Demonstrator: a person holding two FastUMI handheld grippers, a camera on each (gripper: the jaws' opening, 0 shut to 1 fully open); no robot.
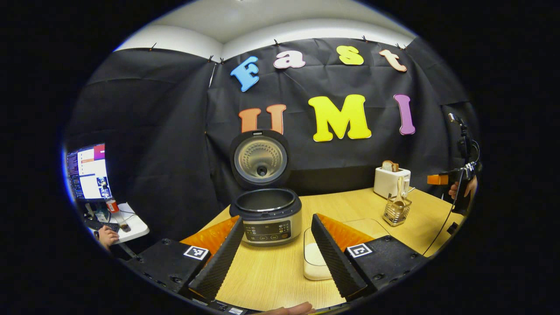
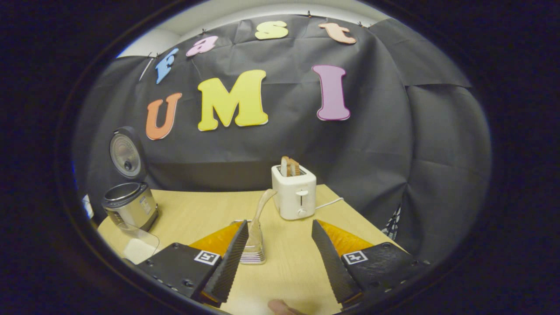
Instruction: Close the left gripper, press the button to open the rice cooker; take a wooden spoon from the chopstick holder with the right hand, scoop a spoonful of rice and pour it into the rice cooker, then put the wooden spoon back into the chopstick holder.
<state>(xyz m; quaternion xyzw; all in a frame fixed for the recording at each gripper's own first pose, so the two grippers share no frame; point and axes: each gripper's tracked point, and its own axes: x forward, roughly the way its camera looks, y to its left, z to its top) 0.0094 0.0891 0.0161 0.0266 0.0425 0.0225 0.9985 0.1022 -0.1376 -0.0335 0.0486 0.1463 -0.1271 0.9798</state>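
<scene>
Wooden table (image 2: 284, 267) between right gripper (image 2: 280, 258) fingers (image 2: 229, 262), wide apart, empty.

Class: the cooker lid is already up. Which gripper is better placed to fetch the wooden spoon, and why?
Right. The right gripper is open with the wooden spoon in the chopstick holder just ahead by its left finger. The left gripper faces the rice cooker.

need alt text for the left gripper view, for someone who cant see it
An open rice cooker, lid raised, stands on a wooden table straight ahead of the open left gripper. A shallow white container of rice lies by the gripper's right-hand finger. Farther right are a wire chopstick holder with a wooden spoon in it, and a white toaster.
</scene>
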